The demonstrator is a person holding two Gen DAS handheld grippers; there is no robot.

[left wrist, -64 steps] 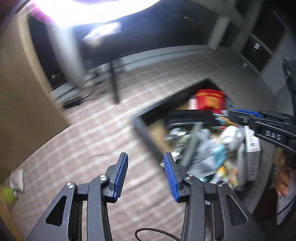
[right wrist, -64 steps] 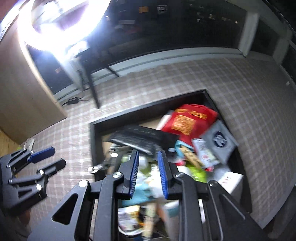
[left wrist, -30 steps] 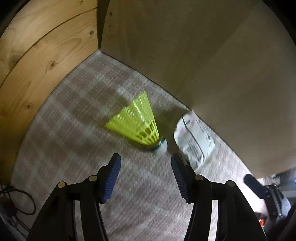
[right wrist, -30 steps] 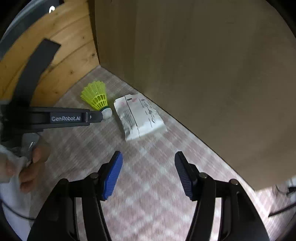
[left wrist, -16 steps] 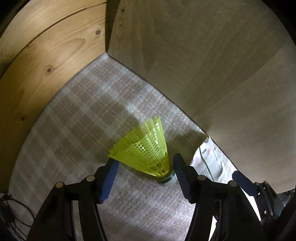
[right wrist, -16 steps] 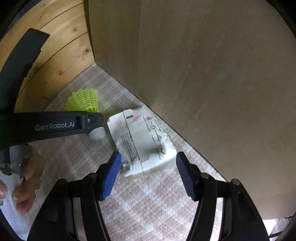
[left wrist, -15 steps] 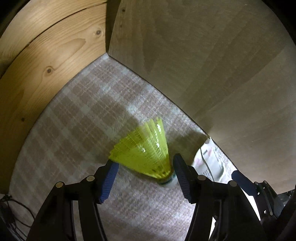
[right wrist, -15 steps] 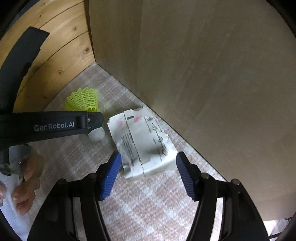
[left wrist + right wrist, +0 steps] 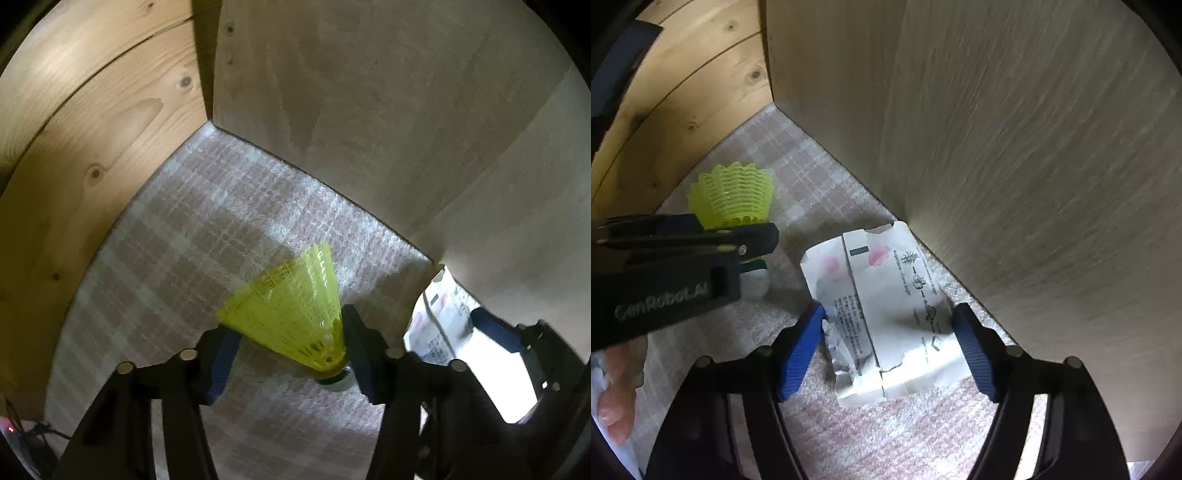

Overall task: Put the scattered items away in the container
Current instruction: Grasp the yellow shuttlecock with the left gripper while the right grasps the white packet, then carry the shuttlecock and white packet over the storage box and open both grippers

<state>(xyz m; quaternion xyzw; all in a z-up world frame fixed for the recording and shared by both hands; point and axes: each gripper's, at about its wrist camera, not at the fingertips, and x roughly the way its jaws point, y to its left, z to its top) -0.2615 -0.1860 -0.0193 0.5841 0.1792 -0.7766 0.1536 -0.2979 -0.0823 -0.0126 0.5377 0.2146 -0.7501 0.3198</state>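
Between the left tool (image 9: 291, 354) (spread wide) lies the shuttlecock (image 9: 291, 317).

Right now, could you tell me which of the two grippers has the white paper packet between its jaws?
The right gripper: its jaws straddle the packet; the left gripper brackets the yellow shuttlecock.

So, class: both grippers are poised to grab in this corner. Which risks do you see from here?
1. The left gripper straddles the shuttlecock at its flared mesh skirt; closing there might crush it or squeeze it out.
2. The right gripper straddles a crumpled paper packet lying flat on the carpet; its fingers may only buckle it.
3. The grippers are close together and could collide.
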